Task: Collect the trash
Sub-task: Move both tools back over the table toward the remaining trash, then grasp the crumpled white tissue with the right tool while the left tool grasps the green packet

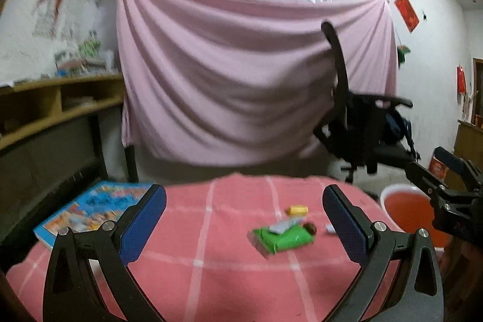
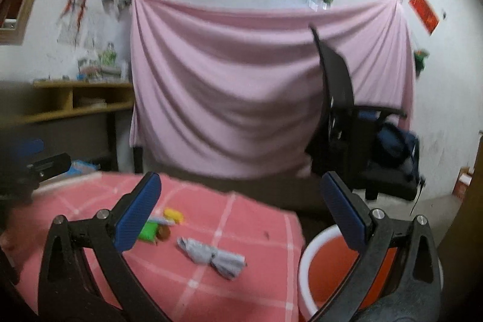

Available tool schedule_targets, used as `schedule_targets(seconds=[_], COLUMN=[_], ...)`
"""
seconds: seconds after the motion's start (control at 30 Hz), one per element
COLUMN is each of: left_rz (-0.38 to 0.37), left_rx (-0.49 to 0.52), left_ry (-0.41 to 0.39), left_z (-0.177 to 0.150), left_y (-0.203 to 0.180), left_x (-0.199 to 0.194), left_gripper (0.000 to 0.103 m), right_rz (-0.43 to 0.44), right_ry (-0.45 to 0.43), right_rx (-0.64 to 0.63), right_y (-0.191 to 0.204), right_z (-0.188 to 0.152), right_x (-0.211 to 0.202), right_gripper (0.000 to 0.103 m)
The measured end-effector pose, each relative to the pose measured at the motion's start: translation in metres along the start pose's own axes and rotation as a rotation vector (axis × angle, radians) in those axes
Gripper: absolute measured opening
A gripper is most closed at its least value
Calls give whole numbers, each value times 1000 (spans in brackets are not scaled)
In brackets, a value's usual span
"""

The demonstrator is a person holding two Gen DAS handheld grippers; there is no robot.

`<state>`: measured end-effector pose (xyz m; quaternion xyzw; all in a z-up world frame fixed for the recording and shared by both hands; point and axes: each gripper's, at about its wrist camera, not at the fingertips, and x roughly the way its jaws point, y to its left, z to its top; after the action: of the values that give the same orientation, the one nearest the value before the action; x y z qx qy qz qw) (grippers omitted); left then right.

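**Approaching scattered litter with both grippers spread and empty**

Looking along the left gripper (image 1: 244,219), its blue-padded jaws stand wide apart with nothing between them. Ahead, on the round table under a pink checked cloth (image 1: 211,276), lies a flat green plastic packet (image 1: 282,239) with a pale scrap on top, a small yellow wrapper (image 1: 297,210) just behind it and a dark brown round bit (image 1: 310,228) touching its right end. A white-rimmed orange plastic bucket (image 1: 404,210) sits past the table's right edge, and a blue picture book (image 1: 96,207) lies at the left.

From the right wrist view, the right gripper (image 2: 241,210) is likewise spread and holds nothing. A twisted grey-white wad of paper (image 2: 211,255) lies below and between its jaws, well apart from the green packet cluster, with the bucket (image 2: 305,261) close at the right.

Risks, as I judge them: the thin packet may slide on the cloth rather than lift, pads could pinch the cloth itself, and small pieces might be knocked off the edge.
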<state>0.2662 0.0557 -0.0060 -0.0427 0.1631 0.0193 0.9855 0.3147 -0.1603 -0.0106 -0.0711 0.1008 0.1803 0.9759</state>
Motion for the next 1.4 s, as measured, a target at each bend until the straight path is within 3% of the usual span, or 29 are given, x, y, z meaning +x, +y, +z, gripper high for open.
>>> schedule_targets(seconds=[0.2,0.37,0.47,0.57,0.67,0.73,0.87,1.03,1.27,1.4], left_rz=[-55,-138,-191,-217,-236,-247,-238,-250,-251,-254], left_rx=[-2,4,-18,-49,-92,-109,-109,-156,-148,-136], left_ry=[211,399,466,513,523,527,551,558,541,500], left_z=[-7,-19,-24,-26,-25,-22,-20,-19,-19,-19], left_y=[-4,-13,-14,-12,-9,-9,-11,-7,-8,-12], left_x=[39,73,87,96,103,107,112,115,110,97], left_gripper=[100,72,57,56,56,55,37,29,22,20], right_rz=[65,168,220,242,251,246,238,245,251,249], right_ry=[246,429,502,563,611,635,638,640,627,576], right_rx=[24,21,-2,-26,-49,-63,-86,-84,-69,-58], right_y=[-11,-8,-2,5,10,13,17,14,13,12], right_z=[-15,-30,-37,-43,-49,-51,-52,-52,-50,-45], right_x=[42,72,84,92,97,100,100,95,94,86], right_gripper=[102,91,87,78,71,60,48,31,29,28])
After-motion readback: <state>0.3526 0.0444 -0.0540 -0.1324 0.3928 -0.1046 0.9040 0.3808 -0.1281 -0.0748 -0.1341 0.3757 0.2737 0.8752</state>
